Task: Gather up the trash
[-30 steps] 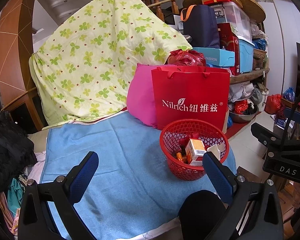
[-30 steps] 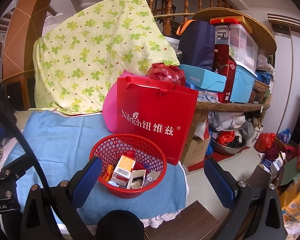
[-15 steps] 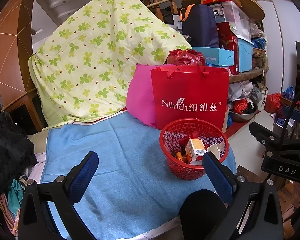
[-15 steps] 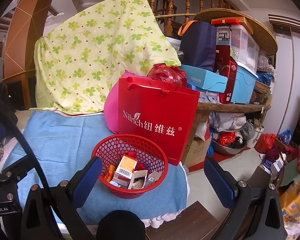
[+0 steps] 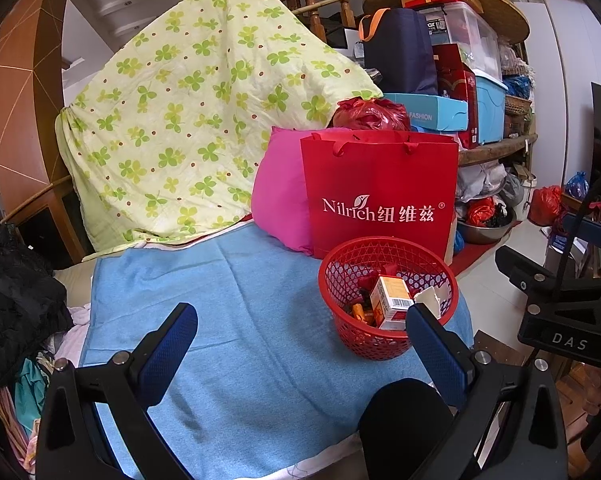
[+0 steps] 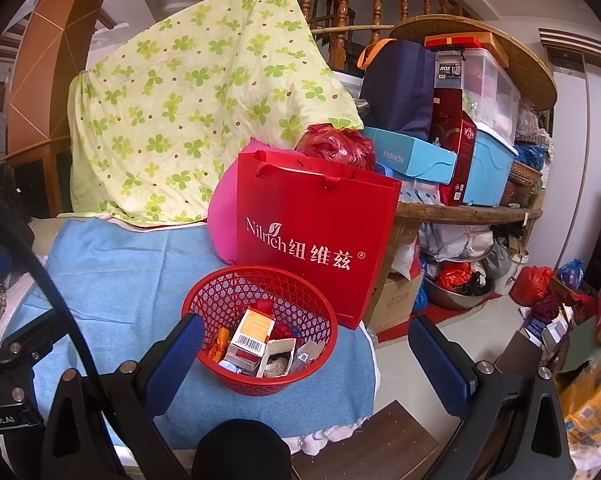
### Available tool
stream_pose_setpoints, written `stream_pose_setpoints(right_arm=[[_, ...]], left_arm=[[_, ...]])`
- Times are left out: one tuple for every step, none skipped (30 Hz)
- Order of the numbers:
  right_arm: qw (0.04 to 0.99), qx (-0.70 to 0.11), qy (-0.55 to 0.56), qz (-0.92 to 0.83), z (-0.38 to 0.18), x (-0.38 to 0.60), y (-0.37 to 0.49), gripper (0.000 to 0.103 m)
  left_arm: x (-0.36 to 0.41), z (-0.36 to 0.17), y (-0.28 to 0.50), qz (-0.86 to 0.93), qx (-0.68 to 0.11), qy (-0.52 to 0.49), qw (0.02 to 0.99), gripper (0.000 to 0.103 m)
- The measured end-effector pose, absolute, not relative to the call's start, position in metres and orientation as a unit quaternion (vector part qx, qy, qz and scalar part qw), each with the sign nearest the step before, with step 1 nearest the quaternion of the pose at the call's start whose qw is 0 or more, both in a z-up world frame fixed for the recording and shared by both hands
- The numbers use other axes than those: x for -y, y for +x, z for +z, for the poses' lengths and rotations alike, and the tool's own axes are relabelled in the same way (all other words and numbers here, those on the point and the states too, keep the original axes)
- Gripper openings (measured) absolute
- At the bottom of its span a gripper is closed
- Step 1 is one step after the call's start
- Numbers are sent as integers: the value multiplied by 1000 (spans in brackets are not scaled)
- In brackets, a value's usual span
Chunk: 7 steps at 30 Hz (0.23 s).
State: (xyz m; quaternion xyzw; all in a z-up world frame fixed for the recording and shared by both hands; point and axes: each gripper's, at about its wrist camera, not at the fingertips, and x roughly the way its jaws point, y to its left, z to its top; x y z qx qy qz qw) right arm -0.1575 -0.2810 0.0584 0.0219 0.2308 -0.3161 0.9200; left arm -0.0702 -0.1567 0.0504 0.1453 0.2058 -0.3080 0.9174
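Comparing this moment with the views from a second ago, almost nothing is found changed: the red basket (image 6: 260,330) stands at the same place on the blue towel (image 5: 228,304), near its right front corner, just in front of the red paper bag (image 5: 380,196). Only a very small drift of both cameras can be noticed.

The trash is seen inside the basket: an orange and white carton (image 6: 250,334) with a barcode, a torn white box (image 6: 278,356) beside it, and some small orange and red wrappers which are too small to be named. No loose trash is seen on the towel itself.

The left gripper (image 5: 300,340) is held spread wide above the towel, with nothing between its blue pads (image 5: 168,354). The right gripper (image 6: 304,350) is spread wide as well and is empty; the basket is seen between its fingers, but it is not touched.

Because both grippers are empty and at rest, and the towel is bare, it is judged that the collecting is finished or nearly finished. If something remains, it would have to be searched outside the towel, for example on the cluttered floor at the right.
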Motion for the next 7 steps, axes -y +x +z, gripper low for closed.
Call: stream_pose_setpoints(right_arm=[[919, -232, 22, -316, 57, 282, -157, 103], [919, -234, 23, -316, 56, 285, -155, 103], [919, -236, 23, -316, 55, 286, -153, 103], [918, -237, 24, -316, 54, 287, -152, 103], [918, -238, 27, -317, 53, 288, -151, 103], [918, -237, 31, -316, 53, 288, -150, 103], [919, -235, 34, -314, 53, 289, -150, 103]], left_arm=[[157, 49, -71, -310, -205, 145, 917, 103], [157, 48, -72, -312, -202, 145, 917, 103], [157, 48, -73, -314, -199, 143, 917, 103], [156, 47, -74, -317, -195, 141, 917, 103], [154, 47, -74, -321, -192, 138, 917, 103], [152, 47, -72, -323, -190, 136, 917, 103], [150, 48, -67, -323, -189, 135, 918, 103]])
